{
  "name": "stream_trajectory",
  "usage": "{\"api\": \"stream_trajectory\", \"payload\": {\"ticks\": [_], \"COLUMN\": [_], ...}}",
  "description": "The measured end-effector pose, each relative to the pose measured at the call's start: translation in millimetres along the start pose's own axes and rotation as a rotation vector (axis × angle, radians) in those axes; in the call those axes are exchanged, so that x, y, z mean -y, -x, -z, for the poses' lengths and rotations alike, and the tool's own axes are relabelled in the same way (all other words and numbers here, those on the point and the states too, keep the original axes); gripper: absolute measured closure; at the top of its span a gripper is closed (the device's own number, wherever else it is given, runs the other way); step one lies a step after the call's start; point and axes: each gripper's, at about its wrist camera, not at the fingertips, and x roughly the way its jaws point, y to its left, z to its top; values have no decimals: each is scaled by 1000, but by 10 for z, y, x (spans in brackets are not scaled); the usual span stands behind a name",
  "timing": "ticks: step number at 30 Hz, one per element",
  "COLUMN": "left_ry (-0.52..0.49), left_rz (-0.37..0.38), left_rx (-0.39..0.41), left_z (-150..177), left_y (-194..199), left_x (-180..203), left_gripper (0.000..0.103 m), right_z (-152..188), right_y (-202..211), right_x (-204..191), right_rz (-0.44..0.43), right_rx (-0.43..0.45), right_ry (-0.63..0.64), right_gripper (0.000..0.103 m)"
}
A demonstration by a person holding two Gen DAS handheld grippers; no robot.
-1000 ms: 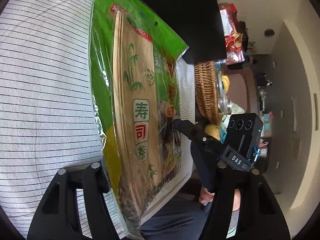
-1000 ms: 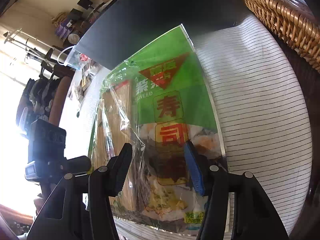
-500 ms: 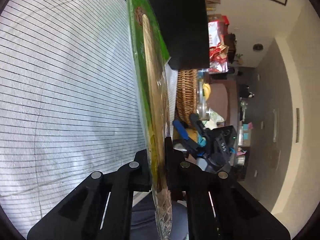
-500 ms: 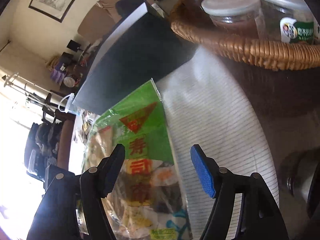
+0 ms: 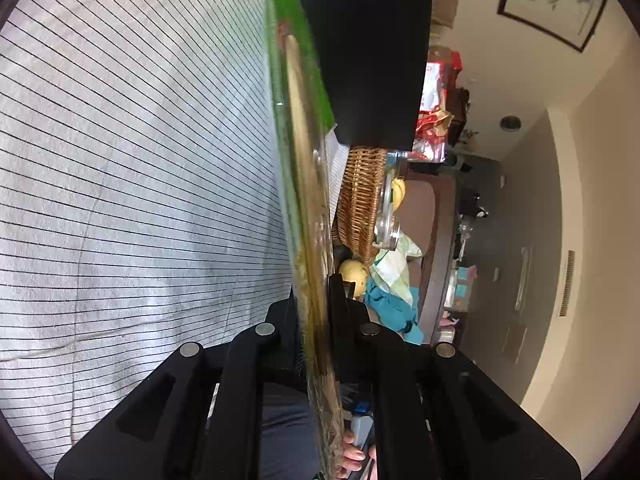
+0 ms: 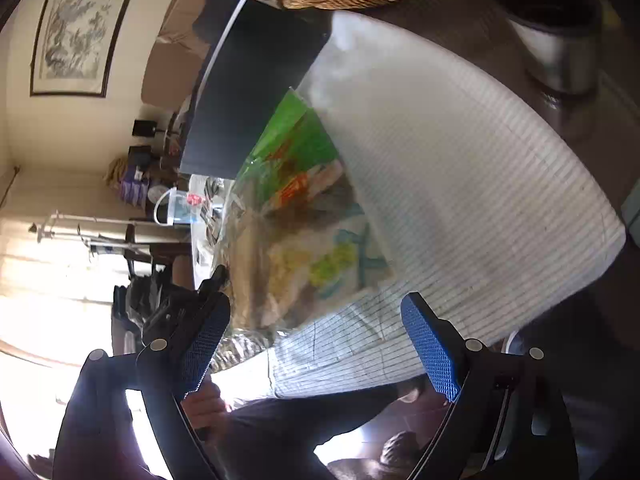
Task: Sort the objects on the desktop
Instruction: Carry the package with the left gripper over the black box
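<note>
Green plastic sushi-kit packet w/ bamboo mat inside (image 5: 304,200) now sits edge-on, clamped between the left gripper (image 5: 318,304) fingers; a sec ago its printed face showed and those fingers stood apart around it. Right gripper (image 6: 316,344) has let go: jaws have just been opening, blue pads (image 6: 430,354) wide w/ nothing between, packet ahead of them. Right view only: steel cup (image 6: 556,48). Left view only: wicker basket (image 5: 360,200) right of packet. Both: striped cloth (image 5: 132,168), black box (image 5: 372,60).

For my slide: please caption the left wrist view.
Left gripper clamps a green sushi-mat packet edge-on above the striped cloth.
</note>
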Motion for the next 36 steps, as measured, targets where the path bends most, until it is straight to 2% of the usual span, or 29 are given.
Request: {"api": "stream_trajectory", "payload": {"ticks": [2, 6, 9, 10, 11, 13, 17, 21, 28, 31, 36], "left_ry": [-8, -35, -32, -34, -42, -78, -202, -300, -456, -504, -590], "left_rz": [6, -50, -69, -83, -106, -167, -277, -323, -391, -381, -369], "left_rx": [-3, -14, -17, -18, -23, -29, -11, -4, 33, 56, 89], "left_z": [1, 13, 31, 31, 29, 123, 308, 495, 799, 919, 1030], "left_y": [11, -13, -14, -31, -45, -83, 7, 197, 417, 553, 682], "left_x": [31, 79, 57, 58, 67, 107, 242, 407, 849, 1079, 1612], "left_gripper": [92, 92, 92, 92, 92, 90, 86, 82, 78, 78, 77], "right_z": [66, -4, -134, -157, -174, -194, -132, 41, 453, 617, 711], "right_y": [-57, -280, -486, -565, -636, -703, -666, -592, -412, -281, -39], "right_x": [91, 137, 73, 24, -25, -111, -387, -731, -1223, -1421, -1772], "right_rz": [-70, -178, -231, -220, -219, -192, -84, 24, 170, 197, 169], "right_rx": [4, 55, 55, 40, 25, 8, 34, 67, 143, 187, 251], "right_ry": [-48, -129, -145, -134, -116, -60, 167, 414, 744, 853, 940], "right_gripper": [13, 13, 26, 41, 65, 82, 86, 86, 85, 85, 85]}}
